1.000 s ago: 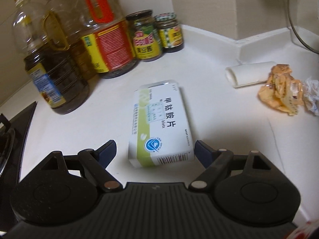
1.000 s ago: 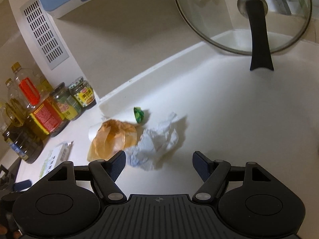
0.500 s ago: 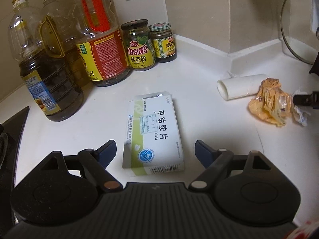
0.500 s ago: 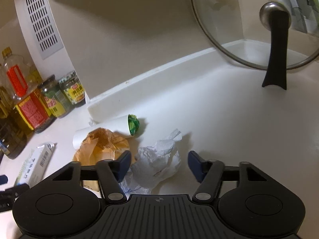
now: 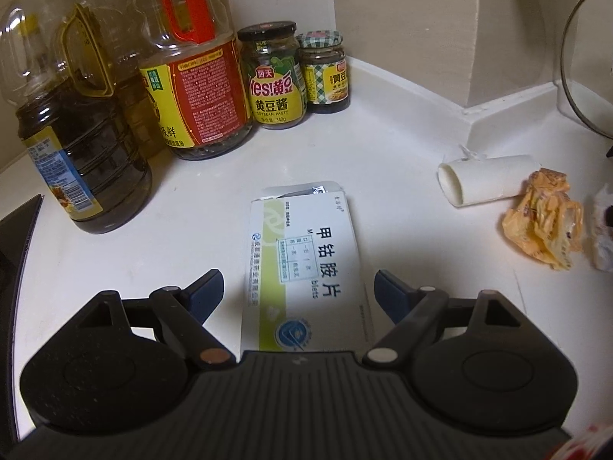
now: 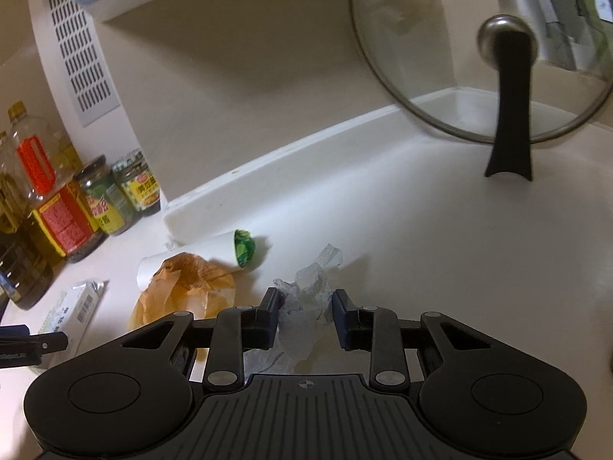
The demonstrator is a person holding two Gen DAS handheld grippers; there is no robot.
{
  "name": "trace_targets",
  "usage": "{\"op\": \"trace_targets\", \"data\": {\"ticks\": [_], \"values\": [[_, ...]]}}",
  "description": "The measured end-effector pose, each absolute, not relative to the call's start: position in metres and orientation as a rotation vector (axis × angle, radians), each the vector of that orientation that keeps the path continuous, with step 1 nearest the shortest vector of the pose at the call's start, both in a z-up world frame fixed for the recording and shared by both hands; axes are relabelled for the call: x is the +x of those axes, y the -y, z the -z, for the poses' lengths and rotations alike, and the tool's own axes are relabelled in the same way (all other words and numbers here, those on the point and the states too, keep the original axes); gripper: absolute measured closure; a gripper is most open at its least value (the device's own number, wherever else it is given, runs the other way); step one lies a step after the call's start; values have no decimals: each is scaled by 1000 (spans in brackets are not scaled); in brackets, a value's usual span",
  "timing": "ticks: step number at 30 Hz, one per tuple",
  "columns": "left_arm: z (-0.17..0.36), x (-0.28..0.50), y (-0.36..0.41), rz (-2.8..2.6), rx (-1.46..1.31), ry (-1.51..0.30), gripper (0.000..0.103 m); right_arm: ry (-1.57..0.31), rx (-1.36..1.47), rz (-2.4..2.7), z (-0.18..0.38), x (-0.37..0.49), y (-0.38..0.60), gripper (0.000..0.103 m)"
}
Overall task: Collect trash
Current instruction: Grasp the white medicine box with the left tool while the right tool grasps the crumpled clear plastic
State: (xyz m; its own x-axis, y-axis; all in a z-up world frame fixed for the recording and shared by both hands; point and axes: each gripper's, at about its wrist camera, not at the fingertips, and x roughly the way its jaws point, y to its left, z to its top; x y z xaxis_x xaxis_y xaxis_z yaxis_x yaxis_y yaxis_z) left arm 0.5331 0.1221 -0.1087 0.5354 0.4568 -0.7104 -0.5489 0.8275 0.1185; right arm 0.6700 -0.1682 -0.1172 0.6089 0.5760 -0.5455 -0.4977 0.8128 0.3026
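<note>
A white-and-green medicine box (image 5: pixel 306 253) lies flat on the white counter (image 5: pixel 402 122), its near end between the fingers of my left gripper (image 5: pixel 299 287), which is open and not touching it. To its right lie a white paper cup (image 5: pixel 486 184) on its side and a crumpled orange wrapper (image 5: pixel 544 222). In the right wrist view, my right gripper (image 6: pixel 305 306) is closing its jaws on a crumpled white paper (image 6: pixel 310 287), and both pads touch it. The orange wrapper (image 6: pixel 187 287) and the cup (image 6: pixel 199 253), with green scrap in its mouth, sit just left of it.
Oil bottles (image 5: pixel 80 145) and sauce jars (image 5: pixel 276 76) crowd the back left corner. A black stove edge (image 5: pixel 15 245) borders the left. A glass pan lid (image 6: pixel 509 57) with a black handle leans against the wall at the back right.
The right jaws have drawn in from wide apart onto the crumpled white paper. The left gripper has slid forward, so the medicine box reaches deeper between its open fingers.
</note>
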Motion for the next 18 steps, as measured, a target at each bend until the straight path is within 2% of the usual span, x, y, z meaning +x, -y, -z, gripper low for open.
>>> {"op": "trace_targets", "data": {"ticks": [8,10,13,18], "values": [[115,549,-137,-567,-136,-848,20,-688,160,-580,115,661,181,73],[116,552,-139,-557,-131,-853,26,-690,164,-574,114,657,182,73],[119,553,-141,-541,-125,-861,30,-689,165,-563,113,649,183,73],[119,551,-142,-513,-108,-858,32,-691,166,-546,111,635,184,73]]}}
